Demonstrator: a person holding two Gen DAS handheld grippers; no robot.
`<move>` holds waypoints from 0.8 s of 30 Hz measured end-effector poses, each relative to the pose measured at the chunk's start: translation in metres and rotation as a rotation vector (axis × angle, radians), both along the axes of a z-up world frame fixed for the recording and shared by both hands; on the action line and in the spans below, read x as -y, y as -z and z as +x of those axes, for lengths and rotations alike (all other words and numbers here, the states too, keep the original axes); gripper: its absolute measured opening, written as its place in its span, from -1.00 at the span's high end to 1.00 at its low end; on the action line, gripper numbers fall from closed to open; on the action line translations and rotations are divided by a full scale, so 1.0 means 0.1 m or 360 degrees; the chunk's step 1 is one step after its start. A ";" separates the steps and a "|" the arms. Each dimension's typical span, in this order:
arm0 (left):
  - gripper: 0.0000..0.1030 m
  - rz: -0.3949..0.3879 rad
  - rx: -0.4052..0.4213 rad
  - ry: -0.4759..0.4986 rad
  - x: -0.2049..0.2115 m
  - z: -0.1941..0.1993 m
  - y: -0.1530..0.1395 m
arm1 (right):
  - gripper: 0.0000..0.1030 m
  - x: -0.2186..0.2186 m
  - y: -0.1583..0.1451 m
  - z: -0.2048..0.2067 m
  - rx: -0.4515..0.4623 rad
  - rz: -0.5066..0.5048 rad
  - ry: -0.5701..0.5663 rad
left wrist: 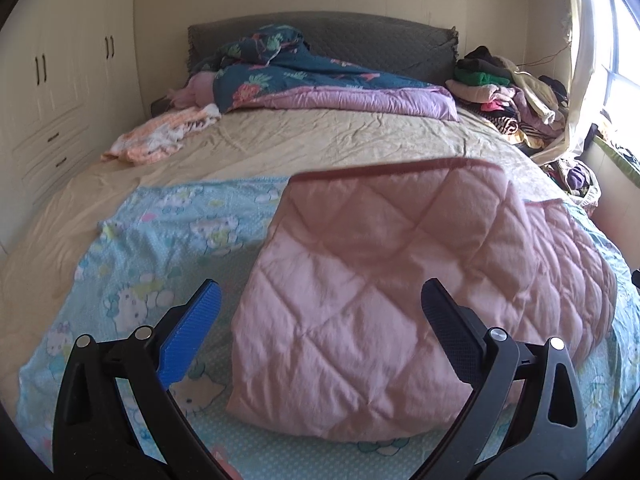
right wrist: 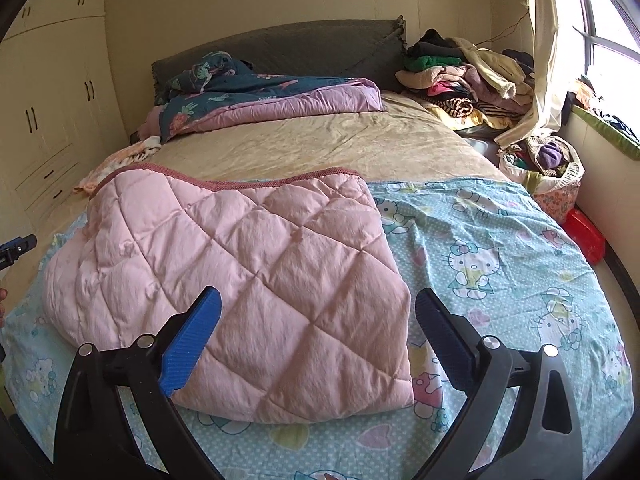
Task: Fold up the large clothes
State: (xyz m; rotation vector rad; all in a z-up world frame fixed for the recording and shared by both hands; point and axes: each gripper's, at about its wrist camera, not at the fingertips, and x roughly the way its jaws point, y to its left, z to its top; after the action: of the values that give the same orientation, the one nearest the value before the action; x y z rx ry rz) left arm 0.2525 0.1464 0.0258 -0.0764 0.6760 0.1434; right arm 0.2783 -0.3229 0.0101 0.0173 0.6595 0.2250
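Note:
A pink quilted blanket [left wrist: 384, 280] lies folded into a thick rectangle on a light blue cartoon-print sheet [left wrist: 152, 248] spread over the near part of the bed. It also shows in the right wrist view [right wrist: 248, 272], on the same sheet [right wrist: 500, 264]. My left gripper [left wrist: 320, 308] is open and empty, held above the blanket's near left corner. My right gripper [right wrist: 316, 312] is open and empty, held above the blanket's near right corner. A bit of the left gripper [right wrist: 16, 250] shows at the left edge of the right wrist view.
The beige bed [left wrist: 320, 136] has a dark blue and purple duvet [left wrist: 320, 84] bunched at the headboard. A pile of clothes [right wrist: 468, 76] sits at the far right. A laundry basket [right wrist: 552, 172] and red box [right wrist: 584, 232] stand by the window. Wardrobes [left wrist: 60, 80] line the left.

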 end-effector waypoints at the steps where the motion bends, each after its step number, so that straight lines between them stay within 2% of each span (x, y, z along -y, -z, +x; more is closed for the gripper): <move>1: -0.82 -0.0018 -0.0023 -0.0004 -0.05 -0.03 0.07 | -0.88 0.01 0.03 -0.01 -0.0009 -0.0005 0.0002; 7: -0.82 -0.0140 -0.0114 -0.0088 -0.35 -0.23 0.44 | -0.88 0.11 0.20 -0.06 -0.0071 -0.0027 0.0025; 15: -0.82 -0.0275 -0.0112 -0.0092 -0.55 -0.48 0.62 | -0.88 0.21 0.28 -0.17 -0.0096 -0.0005 0.0052; 19: -0.82 -0.0356 -0.0115 -0.0082 -0.61 -0.40 0.61 | -0.89 0.22 0.28 -0.11 -0.0111 0.0007 0.0061; 24: -0.82 -0.0459 -0.0130 -0.0070 -0.69 -0.09 0.61 | -0.89 0.20 0.22 0.09 -0.0125 0.0069 0.0059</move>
State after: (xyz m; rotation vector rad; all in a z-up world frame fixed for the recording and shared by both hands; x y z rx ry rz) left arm 0.2430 0.2159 -0.0356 -0.3639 0.7732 0.0907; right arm 0.2877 -0.3430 -0.0122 0.0804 0.7319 0.2039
